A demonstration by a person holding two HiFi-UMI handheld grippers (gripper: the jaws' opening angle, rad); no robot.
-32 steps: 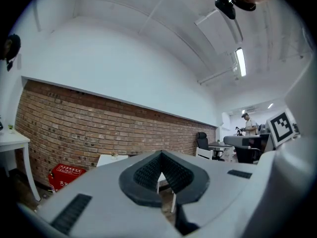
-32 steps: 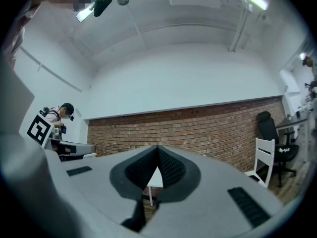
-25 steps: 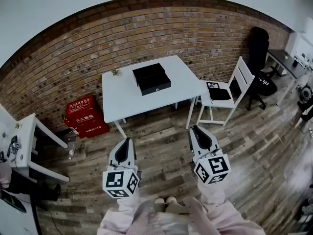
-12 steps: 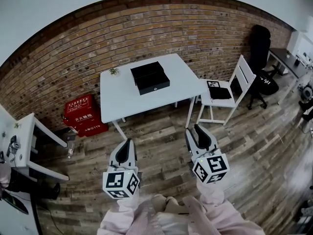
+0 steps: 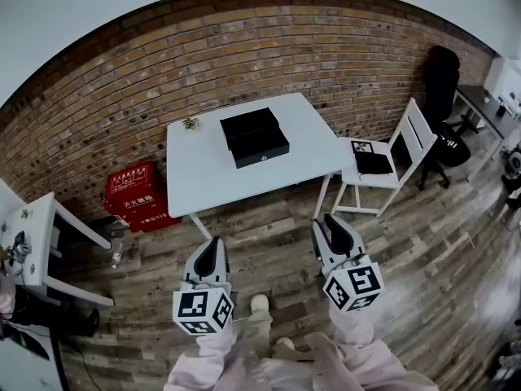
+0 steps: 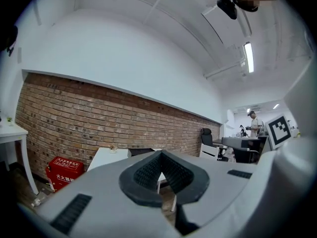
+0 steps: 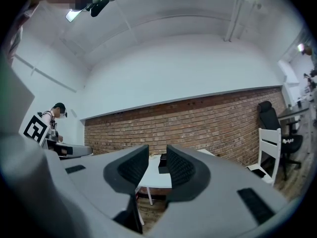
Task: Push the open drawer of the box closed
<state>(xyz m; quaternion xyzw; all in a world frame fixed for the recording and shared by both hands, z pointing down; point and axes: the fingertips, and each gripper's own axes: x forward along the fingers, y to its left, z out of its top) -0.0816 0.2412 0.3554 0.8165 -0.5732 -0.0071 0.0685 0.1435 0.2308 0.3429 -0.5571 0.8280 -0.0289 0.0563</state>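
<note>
A black box (image 5: 251, 128) sits on the white table (image 5: 203, 169) by the brick wall, its drawer (image 5: 261, 151) pulled out toward me. Both grippers hang low over the wooden floor, well short of the table. My left gripper (image 5: 212, 245) is shut, its pads touching at the tips (image 6: 159, 157), nothing held. My right gripper (image 5: 334, 222) stands open with an empty gap between its pads (image 7: 157, 160). Through that gap the box (image 7: 162, 163) and table (image 7: 156, 178) show far off.
A white chair (image 5: 383, 157) with a dark item on its seat stands right of the table. A red box (image 5: 134, 192) lies on the floor to its left. A black office chair (image 5: 446, 80) is at far right, a white desk (image 5: 32, 243) at left, and a small plant (image 5: 191, 123) is on the table.
The right gripper's jaws have parted. The table sits slightly lower in the head view, and a shoe now shows between the grippers. The left gripper stays shut.
</note>
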